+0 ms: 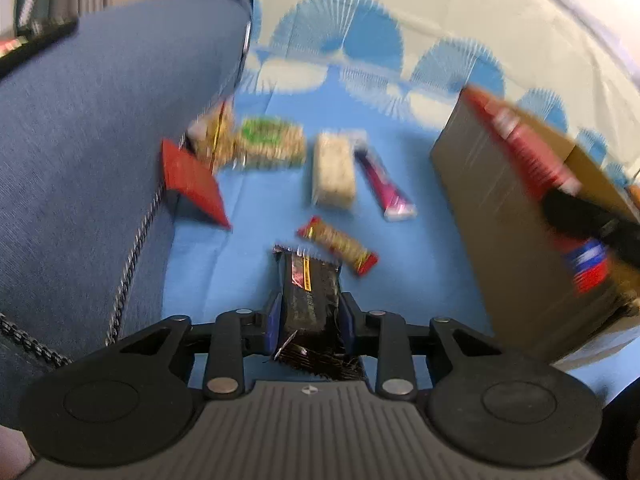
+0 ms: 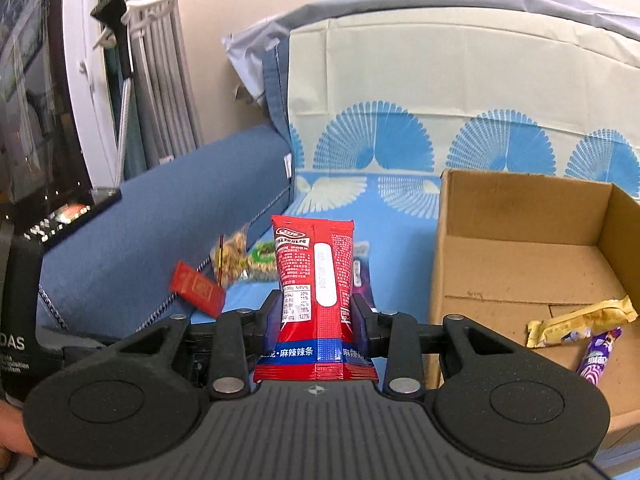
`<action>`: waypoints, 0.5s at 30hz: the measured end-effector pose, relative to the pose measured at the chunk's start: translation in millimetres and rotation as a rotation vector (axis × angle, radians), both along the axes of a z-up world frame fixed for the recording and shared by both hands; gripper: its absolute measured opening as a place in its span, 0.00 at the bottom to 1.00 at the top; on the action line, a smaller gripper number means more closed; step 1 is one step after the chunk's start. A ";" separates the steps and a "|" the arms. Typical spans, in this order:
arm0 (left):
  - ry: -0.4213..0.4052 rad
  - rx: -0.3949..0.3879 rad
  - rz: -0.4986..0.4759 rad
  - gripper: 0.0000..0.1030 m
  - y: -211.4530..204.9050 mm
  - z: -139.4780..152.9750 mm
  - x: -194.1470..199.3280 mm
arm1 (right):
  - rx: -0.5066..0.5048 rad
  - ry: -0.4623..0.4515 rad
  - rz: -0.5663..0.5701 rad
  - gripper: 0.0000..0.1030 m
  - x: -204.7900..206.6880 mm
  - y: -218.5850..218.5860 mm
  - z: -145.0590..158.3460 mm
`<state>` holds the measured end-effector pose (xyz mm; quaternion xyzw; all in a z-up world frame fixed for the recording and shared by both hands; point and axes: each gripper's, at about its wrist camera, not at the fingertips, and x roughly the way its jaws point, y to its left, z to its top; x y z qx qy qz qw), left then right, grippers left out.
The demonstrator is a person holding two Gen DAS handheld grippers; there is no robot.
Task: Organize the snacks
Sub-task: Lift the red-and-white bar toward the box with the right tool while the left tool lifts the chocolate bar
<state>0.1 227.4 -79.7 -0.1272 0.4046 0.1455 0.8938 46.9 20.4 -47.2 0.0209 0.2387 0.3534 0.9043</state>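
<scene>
Fingers of both grippers are clamping snacks: the left gripper (image 1: pixel 307 320) is pinching a black wrapped bar (image 1: pixel 310 296) by its near end, and the right gripper (image 2: pixel 316 312) is gripping a red spicy-strip packet (image 2: pixel 314 280) upright between its pads.

Step in hand, as judged: both snacks are being carried from the blue cloth (image 1: pixel 256 248) to the cardboard box (image 2: pixel 520 256); the red packet is looking the closer to delivery.

Next move, as judged: the right gripper is needing to clear the box's near-left wall, which is standing just to the right of the packet, then lower and let go inside. The black bar is wanting a longer carry to the right.

Box contents: a yellow-wrapped bar (image 2: pixel 580 322) and a purple packet (image 2: pixel 598 354) are lying at the near right; the far and left floor is lying bare.

Still loose on the cloth, near to far: a red-and-yellow bar (image 1: pixel 338 246), a magenta stick (image 1: pixel 386 184), a pale rice bar (image 1: pixel 334 170), a red card (image 1: pixel 192 182), and nut packets (image 1: pixel 248 144) against the blue sofa arm (image 1: pixel 100 140).

Open room: clear cloth is lying between the loose snacks and the box.
</scene>
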 end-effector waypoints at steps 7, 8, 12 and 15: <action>0.143 0.043 -0.029 0.67 -8.2 -20.4 20.9 | 0.013 -0.017 0.023 0.36 -0.1 -5.4 2.7; 0.163 0.070 -0.042 0.67 -12.8 -23.4 23.4 | 0.011 -0.019 0.026 0.36 -0.1 -5.8 2.8; 0.152 0.157 -0.085 0.43 -29.4 -27.8 26.3 | 0.011 -0.016 0.033 0.36 1.1 -8.3 2.3; 0.120 0.181 -0.090 0.42 -35.8 -26.1 23.8 | 0.010 -0.011 0.023 0.36 1.5 -9.5 0.7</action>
